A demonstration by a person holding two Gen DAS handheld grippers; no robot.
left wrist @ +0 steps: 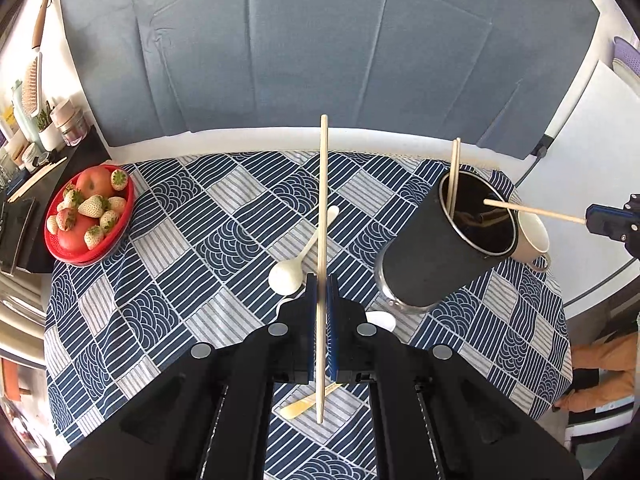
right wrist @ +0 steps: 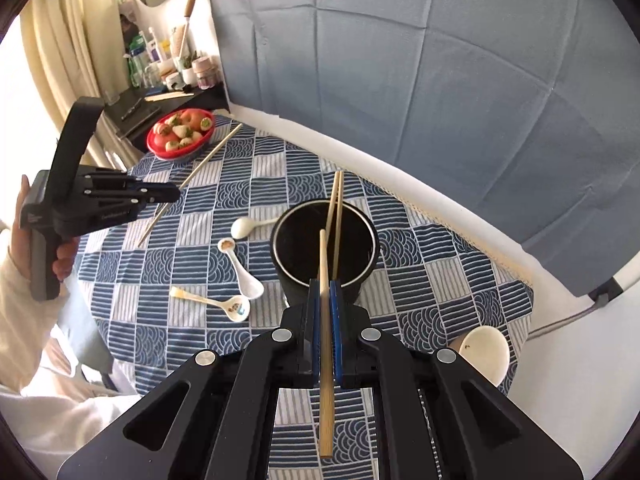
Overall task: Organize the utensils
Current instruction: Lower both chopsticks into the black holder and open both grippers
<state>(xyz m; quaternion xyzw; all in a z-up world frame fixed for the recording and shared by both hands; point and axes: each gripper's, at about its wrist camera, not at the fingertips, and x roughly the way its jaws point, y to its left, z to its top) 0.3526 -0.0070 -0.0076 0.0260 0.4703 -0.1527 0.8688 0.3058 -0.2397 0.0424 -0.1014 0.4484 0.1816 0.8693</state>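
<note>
A black utensil holder point(left wrist: 448, 240) stands on the patterned tablecloth point(left wrist: 200, 248) with two chopsticks point(left wrist: 454, 172) leaning in it; it also shows in the right wrist view point(right wrist: 324, 248). My left gripper point(left wrist: 322, 280) is shut on a chopstick point(left wrist: 323, 200) above the table, left of the holder. My right gripper point(right wrist: 325, 286) is shut on another chopstick point(right wrist: 325, 300) whose tip reaches over the holder's mouth. Three white spoons point(right wrist: 244, 276) lie on the cloth left of the holder.
A red bowl of fruit point(left wrist: 90, 216) sits at the table's far left corner. A cream mug point(left wrist: 532, 236) stands beside the holder, on its right. A dark shelf with jars point(left wrist: 48, 136) is beyond the left edge. A blue cloth backdrop point(left wrist: 320, 40) hangs behind.
</note>
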